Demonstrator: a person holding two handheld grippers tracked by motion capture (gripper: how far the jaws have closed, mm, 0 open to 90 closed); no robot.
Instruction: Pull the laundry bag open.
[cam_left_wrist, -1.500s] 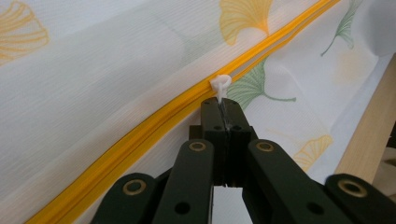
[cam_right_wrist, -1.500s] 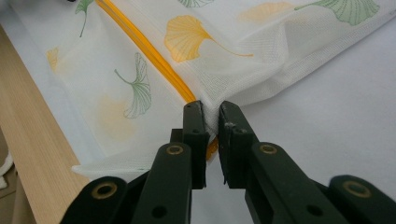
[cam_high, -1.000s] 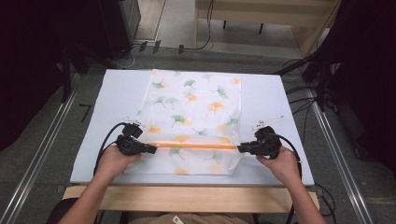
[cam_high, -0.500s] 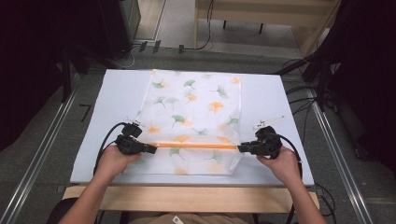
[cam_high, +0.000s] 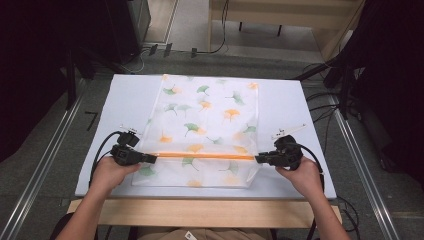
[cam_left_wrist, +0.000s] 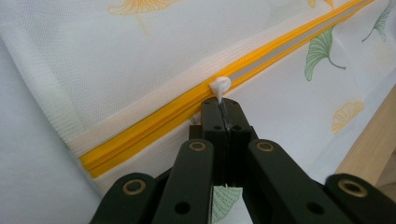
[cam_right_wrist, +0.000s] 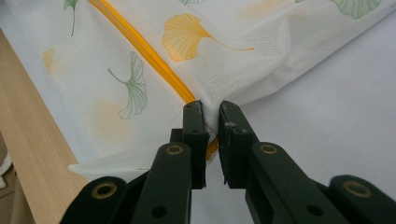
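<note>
High view: a person's two forearms reach in from the near edge of a table covered in pale blue-white sheeting
Room: grey floor, metal rails along both sides of the table, dark equipment and loose cables beyond, a wooden bench at the far end
Table edge: a light wood strip runs along the near side
Mesh bag: white netting printed with green and orange ginkgo leaves, lying flat in the table's middle, long axis running away from the person
Zipper: orange, crossing the bag near its close end, stretched left to right between the two grippers
Left gripper: at the zipper's left end; in the left gripper view its jaws are clenched on a small white pull tab beside the orange teeth
Right gripper: at the bag's right edge; in the right gripper view its jaws pinch the bunched mesh at the zipper's end, a narrow gap between them
Hands: left hand and right hand rest low, near the table's front edge
</note>
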